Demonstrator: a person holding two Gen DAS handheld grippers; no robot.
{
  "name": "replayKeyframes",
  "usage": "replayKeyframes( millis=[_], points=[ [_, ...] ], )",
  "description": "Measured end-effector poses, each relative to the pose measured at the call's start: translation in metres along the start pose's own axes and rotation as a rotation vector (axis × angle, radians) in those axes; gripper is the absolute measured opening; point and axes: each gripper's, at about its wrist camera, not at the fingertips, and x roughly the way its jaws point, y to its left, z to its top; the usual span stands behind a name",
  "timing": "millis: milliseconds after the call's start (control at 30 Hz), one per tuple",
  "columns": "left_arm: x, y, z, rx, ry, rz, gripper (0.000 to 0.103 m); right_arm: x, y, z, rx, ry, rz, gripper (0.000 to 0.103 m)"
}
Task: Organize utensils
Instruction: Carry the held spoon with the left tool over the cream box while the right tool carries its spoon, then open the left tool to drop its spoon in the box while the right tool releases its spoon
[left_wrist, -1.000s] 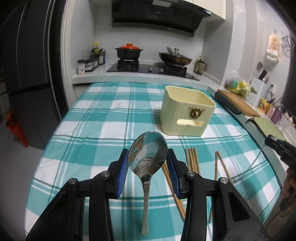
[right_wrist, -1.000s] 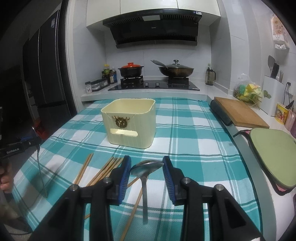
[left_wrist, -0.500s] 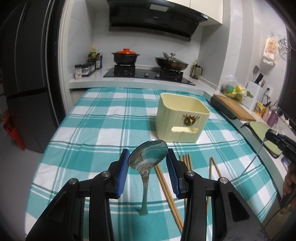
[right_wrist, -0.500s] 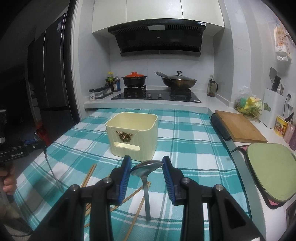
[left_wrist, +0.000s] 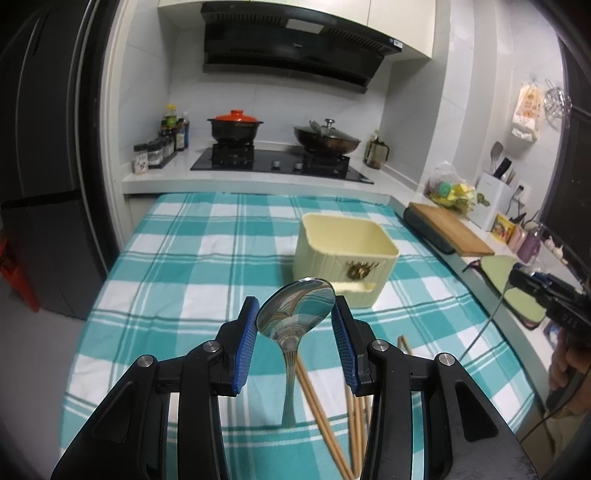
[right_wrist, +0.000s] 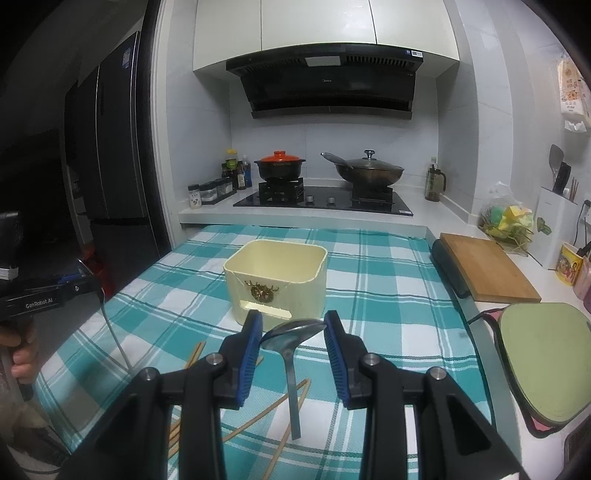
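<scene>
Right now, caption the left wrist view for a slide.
Left gripper holds a spoon by its bowl above the checked cloth, facing the cream utensil holder.

Two fisheye views, each looking forward along the fingers of a hand-held gripper, low above the checked cloth (left_wrist: 177, 266) on the counter. Left view: raised and tilted down, facing the stove (left_wrist: 280, 162) from slightly left, cream box (left_wrist: 343, 258) ahead and to the right. Right view: more level, box (right_wrist: 277, 280) ahead and slightly left, close. Shared by both: box, cloth, chopsticks (left_wrist: 317, 402) below the fingers, stove and range hood (right_wrist: 328, 85) beyond.
</scene>
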Motion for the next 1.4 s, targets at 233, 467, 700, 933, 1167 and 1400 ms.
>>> replayKeyframes(
  millis=[233, 467, 700, 933, 1167, 1400],
  points=[
    [0.002, -0.009, 0.084, -0.016, -0.036, -0.118, 0.040, 0.019, -0.007, 0.055, 0.024, 0.015, 0.091, 0.035],
    [0.036, -0.032, 0.167, -0.007, -0.105, -0.146, 0.040, 0.056, -0.007, 0.133, 0.028, -0.048, 0.141, 0.035],
    [0.121, -0.040, 0.188, -0.033, -0.081, -0.118, 0.040, 0.135, -0.023, 0.158, 0.105, -0.041, 0.153, 0.035],
    [0.212, -0.027, 0.162, -0.061, 0.035, -0.071, 0.040, 0.218, -0.044, 0.131, 0.135, 0.086, 0.109, 0.035],
    [0.266, -0.020, 0.142, -0.057, 0.134, -0.033, 0.040, 0.276, -0.063, 0.110, 0.157, 0.189, 0.073, 0.035],
    [0.293, -0.024, 0.138, -0.015, 0.197, -0.002, 0.040, 0.306, -0.066, 0.105, 0.163, 0.248, 0.058, 0.035]
  ],
)
